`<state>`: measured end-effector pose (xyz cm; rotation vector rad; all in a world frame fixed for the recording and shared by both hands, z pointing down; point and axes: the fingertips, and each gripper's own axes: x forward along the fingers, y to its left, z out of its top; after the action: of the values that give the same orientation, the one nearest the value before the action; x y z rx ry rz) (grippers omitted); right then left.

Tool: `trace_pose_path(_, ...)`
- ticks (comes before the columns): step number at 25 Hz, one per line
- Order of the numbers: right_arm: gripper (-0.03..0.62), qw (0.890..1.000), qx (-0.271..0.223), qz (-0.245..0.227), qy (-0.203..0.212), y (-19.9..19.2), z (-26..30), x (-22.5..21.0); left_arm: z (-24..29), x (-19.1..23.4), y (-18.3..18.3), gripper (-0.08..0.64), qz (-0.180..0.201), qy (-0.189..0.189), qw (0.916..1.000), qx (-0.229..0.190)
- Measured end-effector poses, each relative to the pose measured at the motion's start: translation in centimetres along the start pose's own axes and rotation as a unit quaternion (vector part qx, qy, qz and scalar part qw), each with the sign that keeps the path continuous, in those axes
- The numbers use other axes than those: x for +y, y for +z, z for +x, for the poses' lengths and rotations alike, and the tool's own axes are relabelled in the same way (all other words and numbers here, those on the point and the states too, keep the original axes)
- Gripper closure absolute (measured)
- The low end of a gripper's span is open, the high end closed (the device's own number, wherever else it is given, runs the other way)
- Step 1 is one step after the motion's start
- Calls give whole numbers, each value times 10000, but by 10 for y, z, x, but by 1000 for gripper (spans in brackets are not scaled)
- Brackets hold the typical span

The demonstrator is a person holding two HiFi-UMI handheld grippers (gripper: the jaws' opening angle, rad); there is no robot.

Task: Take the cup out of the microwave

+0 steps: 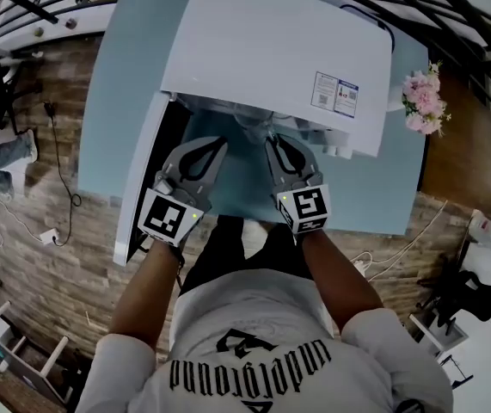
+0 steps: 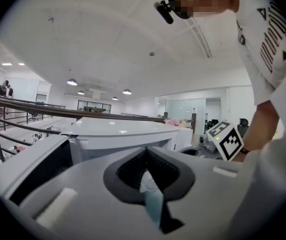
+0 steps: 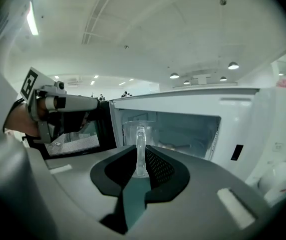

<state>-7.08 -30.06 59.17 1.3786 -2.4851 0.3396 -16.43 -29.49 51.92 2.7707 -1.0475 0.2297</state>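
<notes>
The pale blue bench [image 1: 120, 84] carries the white microwave [image 1: 271, 50] near its front edge, within easy reach of the person standing over it. Its door [image 1: 142, 188] is swung fully out to the left, leaving the cavity clear for both tools. The left hand-held gripper [image 1: 215, 147] hovers beside the door with its jaws drawn together on nothing, apparently just out of the way. The right hand-held gripper [image 1: 275, 144] is clamped on the handle of the clear cup [image 3: 132, 131], which stands at the mouth of the cavity, probably about to be drawn out.
</notes>
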Motion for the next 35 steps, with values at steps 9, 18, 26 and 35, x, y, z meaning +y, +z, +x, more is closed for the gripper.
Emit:
trace_pose_path(9,541,9998,99,12,170,4,-36,13,-13,-18,32,511,107,-92,9998,-153)
trace_pose_path(18,541,9996,-150,-135,215,45,-66,22,-28,-35,70,511,292,-263,9987,-326)
trace_pose_path(26,541,9982,-524,-247,166,96,-88,21,-38,-39,107,511,371,-362,9976,-461)
trace_pose_path(35,541,9971,-716,-267,0,125,-104,13,-41,-33,111,511,496,-516,9946,-746)
